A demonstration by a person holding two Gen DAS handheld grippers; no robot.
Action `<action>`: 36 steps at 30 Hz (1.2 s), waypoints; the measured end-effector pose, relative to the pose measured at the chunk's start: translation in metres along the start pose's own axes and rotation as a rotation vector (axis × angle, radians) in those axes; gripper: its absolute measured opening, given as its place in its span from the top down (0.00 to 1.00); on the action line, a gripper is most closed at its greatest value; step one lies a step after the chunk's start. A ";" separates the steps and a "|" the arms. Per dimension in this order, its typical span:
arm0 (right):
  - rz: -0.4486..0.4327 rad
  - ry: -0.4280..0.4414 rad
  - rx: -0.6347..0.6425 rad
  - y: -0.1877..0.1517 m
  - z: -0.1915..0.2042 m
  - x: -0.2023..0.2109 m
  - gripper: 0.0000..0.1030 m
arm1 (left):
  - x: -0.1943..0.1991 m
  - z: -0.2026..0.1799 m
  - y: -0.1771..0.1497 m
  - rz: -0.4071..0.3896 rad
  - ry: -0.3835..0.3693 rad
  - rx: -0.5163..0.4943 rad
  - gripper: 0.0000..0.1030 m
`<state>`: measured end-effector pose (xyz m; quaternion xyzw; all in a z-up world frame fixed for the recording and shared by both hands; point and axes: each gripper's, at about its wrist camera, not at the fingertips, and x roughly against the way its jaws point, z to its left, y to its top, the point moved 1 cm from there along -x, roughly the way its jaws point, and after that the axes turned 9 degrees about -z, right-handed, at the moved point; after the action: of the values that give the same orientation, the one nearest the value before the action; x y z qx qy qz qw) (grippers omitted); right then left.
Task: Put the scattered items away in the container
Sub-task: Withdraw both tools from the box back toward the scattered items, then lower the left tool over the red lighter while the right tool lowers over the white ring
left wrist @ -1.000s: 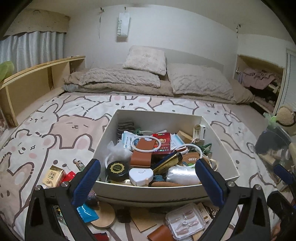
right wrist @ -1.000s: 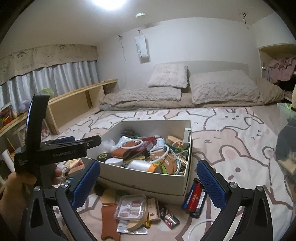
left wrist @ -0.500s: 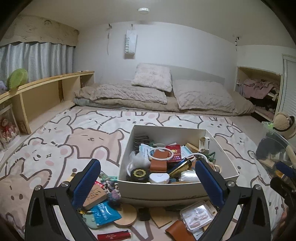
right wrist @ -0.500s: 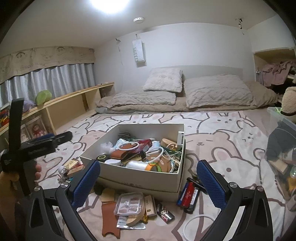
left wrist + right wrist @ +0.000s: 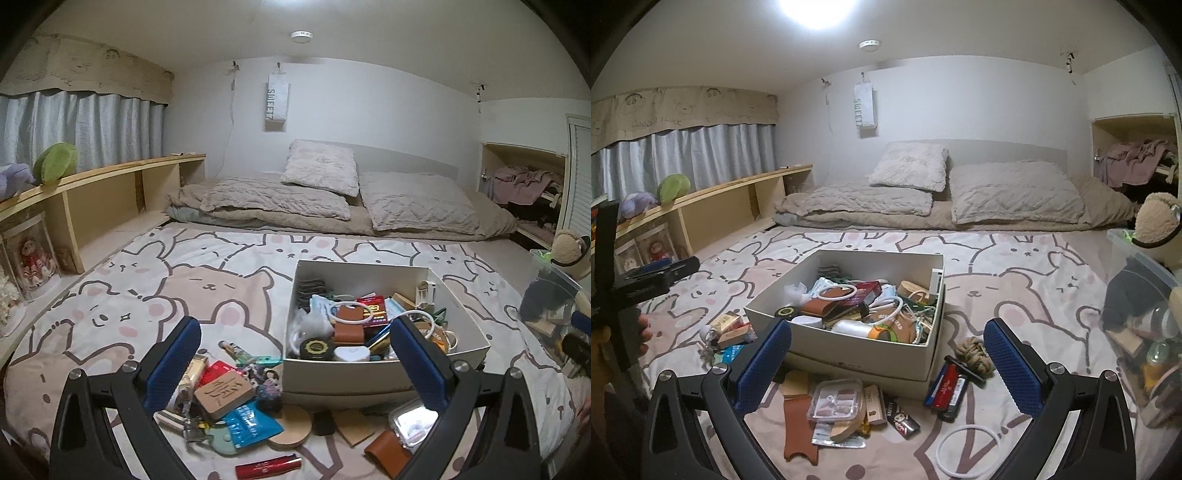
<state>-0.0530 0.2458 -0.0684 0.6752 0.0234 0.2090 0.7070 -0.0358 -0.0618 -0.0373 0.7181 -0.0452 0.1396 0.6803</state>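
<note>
A white box (image 5: 369, 373) full of small items sits on the cartoon bedspread; it also shows in the right wrist view (image 5: 849, 345). My left gripper (image 5: 295, 365) is open and empty, held above the box's left front corner. Loose items lie below it: a wooden tag (image 5: 223, 395), a blue packet (image 5: 251, 424), a round wooden coaster (image 5: 290, 426), a red tube (image 5: 267, 466). My right gripper (image 5: 886, 365) is open and empty, in front of the box. Below it lie a clear case (image 5: 836, 400), a brown leather piece (image 5: 798, 424), a white ring (image 5: 967, 448) and a rope knot (image 5: 975, 356).
Pillows and a folded quilt (image 5: 332, 199) lie at the far end. A wooden shelf (image 5: 92, 199) runs along the left. A clear bin with a plush toy (image 5: 1145, 295) stands at the right. The hand holding the left gripper (image 5: 631, 291) shows at the left of the right wrist view.
Both grippers have pulled back and tilted up from the box. The left one has also shifted left, bringing the pile left of the box into view. Both stay open and empty.
</note>
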 end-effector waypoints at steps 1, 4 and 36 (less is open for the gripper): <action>0.000 -0.004 0.002 0.000 -0.001 0.001 0.00 | 0.000 0.002 -0.001 0.003 0.002 0.000 0.00; -0.002 -0.019 0.003 0.000 -0.005 0.003 0.00 | 0.002 0.007 -0.006 0.003 0.004 -0.014 0.00; 0.275 -0.137 0.026 -0.081 -0.065 -0.025 0.00 | -0.022 0.058 -0.086 0.236 0.092 0.059 0.00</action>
<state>-0.0753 0.2988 -0.1587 0.6940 -0.1149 0.2569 0.6627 -0.0267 -0.1164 -0.1277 0.7202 -0.0940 0.2528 0.6392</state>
